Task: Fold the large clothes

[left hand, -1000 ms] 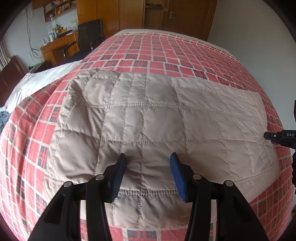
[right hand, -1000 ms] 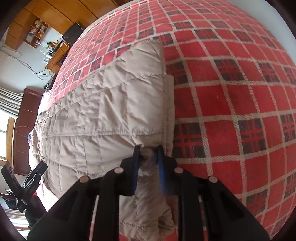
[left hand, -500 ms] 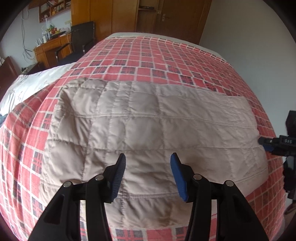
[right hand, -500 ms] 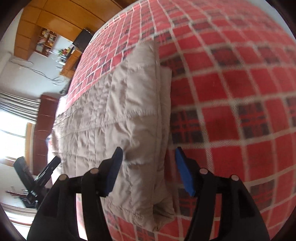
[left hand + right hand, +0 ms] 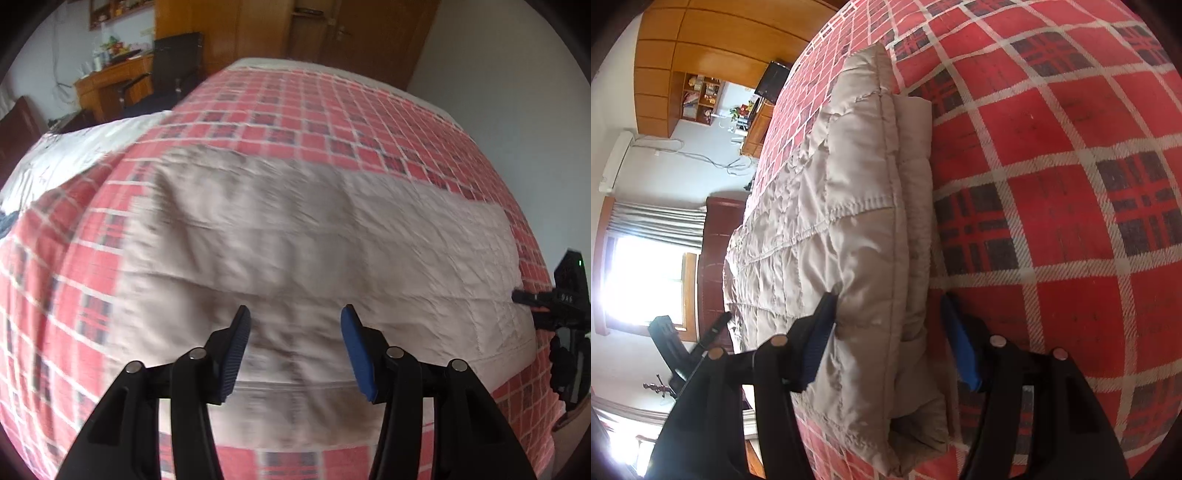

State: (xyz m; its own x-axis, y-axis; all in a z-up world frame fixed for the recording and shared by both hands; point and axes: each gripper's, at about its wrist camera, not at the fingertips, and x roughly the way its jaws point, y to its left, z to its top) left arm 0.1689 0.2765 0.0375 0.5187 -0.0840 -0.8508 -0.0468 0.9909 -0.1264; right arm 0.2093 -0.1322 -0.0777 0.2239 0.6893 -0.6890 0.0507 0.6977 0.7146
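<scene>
— Left wrist view first: what did it show?

— The left hand-held gripper [image 5: 293, 349] hung with its two blue pads spread wide and nothing between them. Under it lay the quilted beige garment [image 5: 317, 258], folded into a long block across the bed [image 5: 332, 110], which had a red plaid cover. Much of the cloth was blurred, so the stitching could hardly be read there.

— And the other tool?

— At the right edge of that view, the right hand-held gripper [image 5: 532, 306] sat at the garment's far end, its tip against the cloth.

— Right wrist view, then?

— It looked along the end of the folded garment [image 5: 857, 229]. The right hand-held gripper [image 5: 890, 332] had its jaws wide apart, straddling that end: the left pad [image 5: 822, 325] touched the top layer of fabric, while the right pad [image 5: 956, 347] stood beside the stacked layers, over the plaid cover. It was not pinching anything. The edge showed at least two layers, one lying on the other.

— Anything else in the room?

— A wooden desk [image 5: 110, 85] and a black chair [image 5: 173, 62] stood beyond the bed, with wooden wardrobe doors [image 5: 332, 40] behind. A white sheet [image 5: 74, 155] showed at the left side of the bed. A bright window [image 5: 639, 284] with grey curtains appeared in the right wrist view, and the left hand-held gripper [image 5: 713, 328] showed dark against it.
</scene>
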